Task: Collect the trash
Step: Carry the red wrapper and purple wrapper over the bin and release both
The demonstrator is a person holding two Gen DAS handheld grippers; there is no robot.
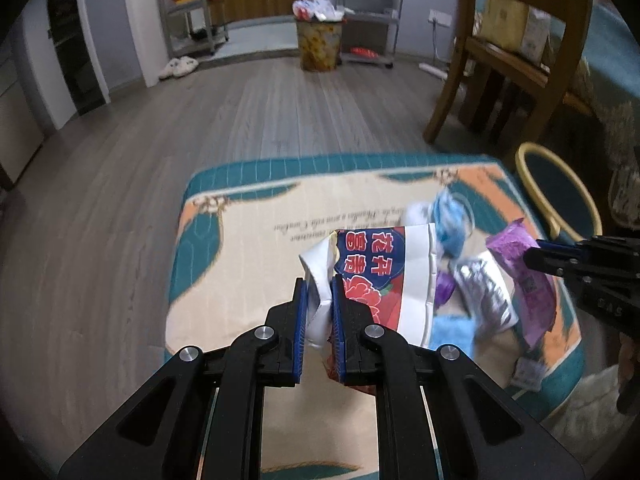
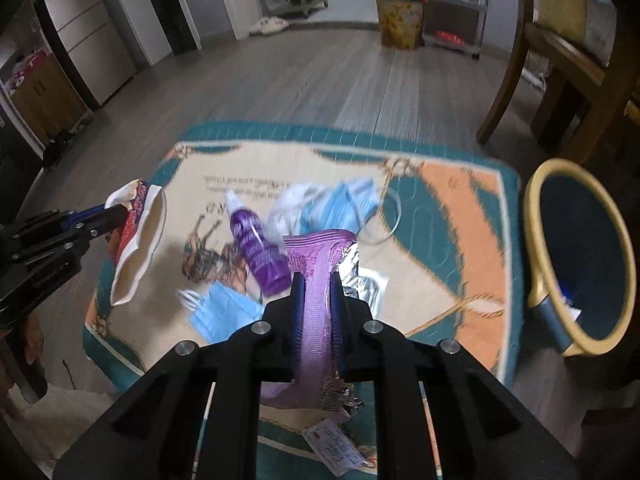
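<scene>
My left gripper (image 1: 319, 292) is shut on a white paper bag with red and blue print (image 1: 384, 276), held above the patterned cloth (image 1: 248, 248); it also shows in the right wrist view (image 2: 140, 240). My right gripper (image 2: 316, 284) is shut on a purple foil wrapper (image 2: 316, 256), seen from the left wrist view too (image 1: 520, 256). On the cloth lie a purple bottle (image 2: 256, 252), blue face masks (image 2: 344, 204), another blue mask (image 2: 224, 308), a silver foil wrapper (image 1: 486, 292) and a small label (image 2: 340, 448).
A blue bin with a yellow rim (image 2: 580, 256) stands right of the cloth-covered stool. A wooden chair (image 1: 516, 60) is at the far right. A full patterned waste bin (image 1: 320, 40) and metal shelves (image 1: 188, 12) stand across the wooden floor.
</scene>
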